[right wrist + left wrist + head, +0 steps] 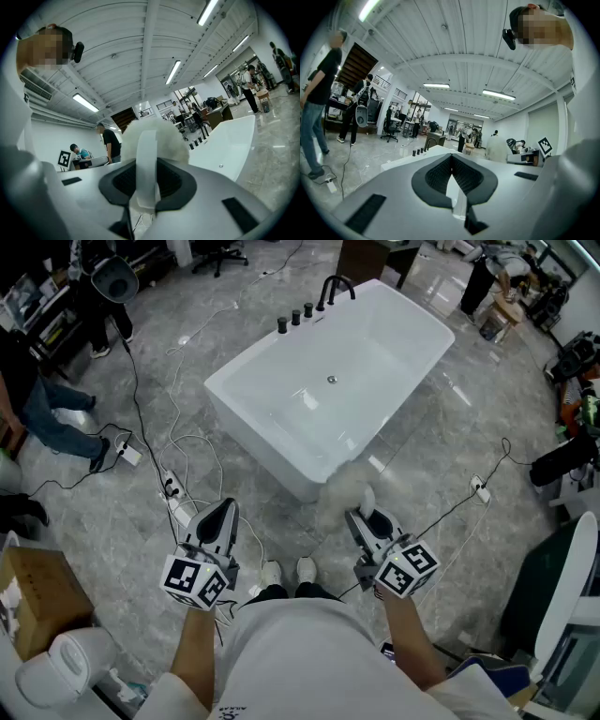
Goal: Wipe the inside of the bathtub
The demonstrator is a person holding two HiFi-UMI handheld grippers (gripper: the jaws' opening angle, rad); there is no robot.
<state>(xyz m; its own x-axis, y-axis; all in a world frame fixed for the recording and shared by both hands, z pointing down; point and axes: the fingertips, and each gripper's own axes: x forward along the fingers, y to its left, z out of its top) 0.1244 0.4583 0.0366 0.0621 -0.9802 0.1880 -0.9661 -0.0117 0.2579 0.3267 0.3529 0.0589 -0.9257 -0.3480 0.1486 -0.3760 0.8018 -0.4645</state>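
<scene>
Duster [171, 138], fluffy white, flat-handled, clamped in right tongs [145, 180]; glossy rectangular bathtub [375, 343].

Bright, even light from ceiling strips [498, 95]; soft shadows; fisheye warp, dark corners in gripper views

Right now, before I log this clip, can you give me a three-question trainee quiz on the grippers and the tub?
1. True or false: the fluffy white duster is already down inside the bathtub.
2. Which gripper holds the duster? A: left gripper. B: right gripper. C: neither.
3. Fill in: the left gripper's jaws are ___, with nothing between them.

Key:
1. False. The duster is held outside the tub, at its near end.
2. B. The right gripper's jaws are closed on the duster's white handle.
3. Together.
</scene>
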